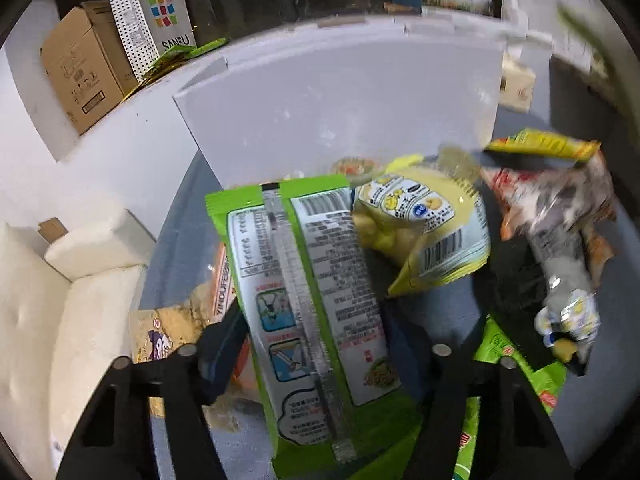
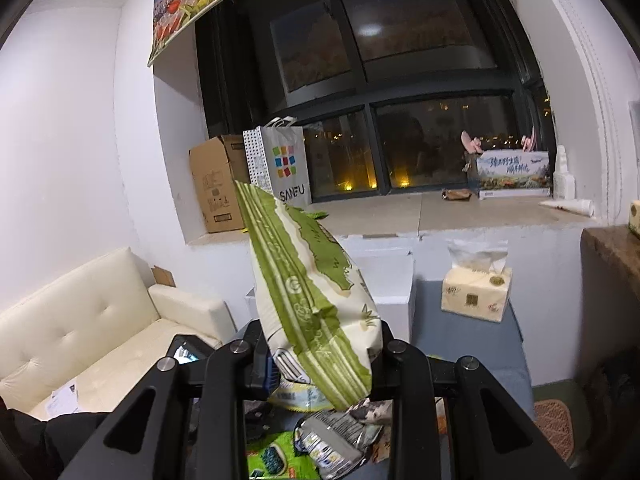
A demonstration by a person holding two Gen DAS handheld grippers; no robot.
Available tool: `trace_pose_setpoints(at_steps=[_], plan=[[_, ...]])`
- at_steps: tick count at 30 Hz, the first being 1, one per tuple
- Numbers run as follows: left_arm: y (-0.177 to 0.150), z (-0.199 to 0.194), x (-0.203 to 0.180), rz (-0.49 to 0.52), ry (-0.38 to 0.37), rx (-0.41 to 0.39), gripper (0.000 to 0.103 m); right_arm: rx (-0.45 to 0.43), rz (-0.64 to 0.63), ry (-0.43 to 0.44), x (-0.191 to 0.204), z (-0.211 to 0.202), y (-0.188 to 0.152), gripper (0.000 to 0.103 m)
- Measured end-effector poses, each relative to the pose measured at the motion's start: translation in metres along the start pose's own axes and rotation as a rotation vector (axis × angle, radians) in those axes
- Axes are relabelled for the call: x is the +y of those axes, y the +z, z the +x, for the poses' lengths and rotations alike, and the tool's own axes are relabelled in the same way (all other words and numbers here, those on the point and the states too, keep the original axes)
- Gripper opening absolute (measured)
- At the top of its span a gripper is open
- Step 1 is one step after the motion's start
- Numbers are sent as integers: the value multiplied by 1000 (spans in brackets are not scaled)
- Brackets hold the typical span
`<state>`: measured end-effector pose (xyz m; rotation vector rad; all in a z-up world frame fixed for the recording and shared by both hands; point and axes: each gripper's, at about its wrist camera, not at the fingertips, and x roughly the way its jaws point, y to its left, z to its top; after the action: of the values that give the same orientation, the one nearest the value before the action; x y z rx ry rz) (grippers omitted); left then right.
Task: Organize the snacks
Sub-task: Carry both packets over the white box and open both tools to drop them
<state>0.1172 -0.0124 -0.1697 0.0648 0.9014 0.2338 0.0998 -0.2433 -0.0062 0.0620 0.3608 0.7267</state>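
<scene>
Grey cloth tabletop (image 1: 432,308), crinkly flat green packet (image 1: 316,312) seemingly tool-pinched (image 1: 316,344).

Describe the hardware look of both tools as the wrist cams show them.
Both match: matte black angular linkage arms with triangular cut-outs and round silver pivot pins. The left tool shows blue pads on the inner faces of its fingers. The right tool shows a blue patch on its left finger. No cables, markings or sleeves visible.

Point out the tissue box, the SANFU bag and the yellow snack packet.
tissue box (image 2: 476,294): right wrist view, front face.
SANFU bag (image 2: 286,168): right wrist view, printed front panel.
yellow snack packet (image 1: 424,228): left wrist view, middle of its back.
</scene>
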Motion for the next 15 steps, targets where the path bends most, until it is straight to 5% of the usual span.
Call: trace_pose_setpoints(at_steps=[10, 15], plan=[[6, -84, 53, -112, -143, -254, 65, 11, 73, 20, -4, -4, -11, 32], [45, -111, 74, -124, -242, -347, 65, 32, 146, 54, -16, 13, 2, 32]])
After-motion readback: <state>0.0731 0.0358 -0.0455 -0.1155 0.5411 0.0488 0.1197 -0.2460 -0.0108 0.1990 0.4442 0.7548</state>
